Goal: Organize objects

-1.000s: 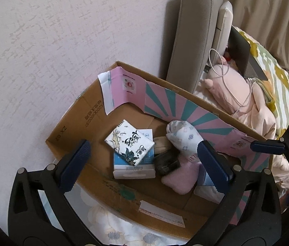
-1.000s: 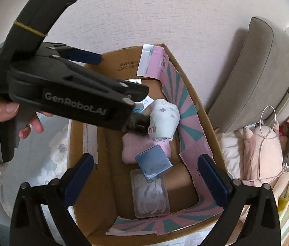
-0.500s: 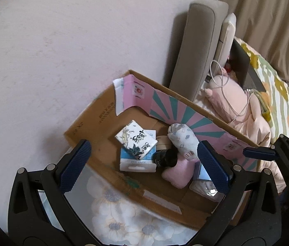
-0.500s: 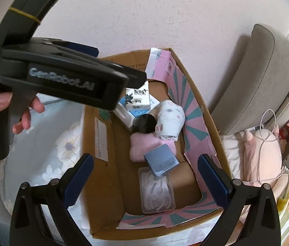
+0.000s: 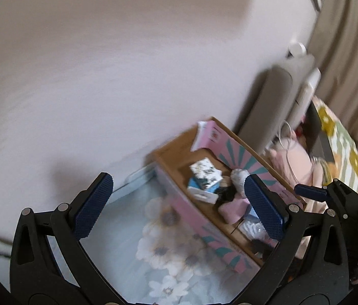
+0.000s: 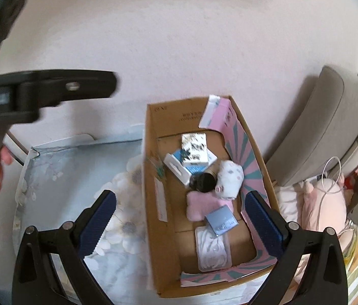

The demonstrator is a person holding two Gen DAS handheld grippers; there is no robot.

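Note:
An open cardboard box (image 6: 153, 178) with pink and teal flaps stands against the wall; it also shows in the left wrist view (image 5: 168, 162). Inside lie a black-and-white patterned packet (image 6: 194, 150) on a blue and white box (image 6: 179, 167), a dark round object (image 6: 203, 181), a white patterned bundle (image 6: 229, 180), a pink cloth (image 6: 201, 206), a blue-grey packet (image 6: 221, 219) and a clear packet (image 6: 213, 250). My right gripper (image 6: 176, 223) is open and empty, high above the box. My left gripper (image 5: 176, 207) is open and empty, high and left of the box.
A pale blue floral sheet (image 6: 59, 190) lies left of the box. A grey headboard (image 6: 313, 127) stands to the right, with a pink plush toy (image 6: 323, 203) and white cable on a floral bedspread (image 5: 341, 142). The wall is behind.
Both grippers have pulled up and back from the box, so it looks smaller. The left gripper has swung left, off the box. The box contents have not moved.

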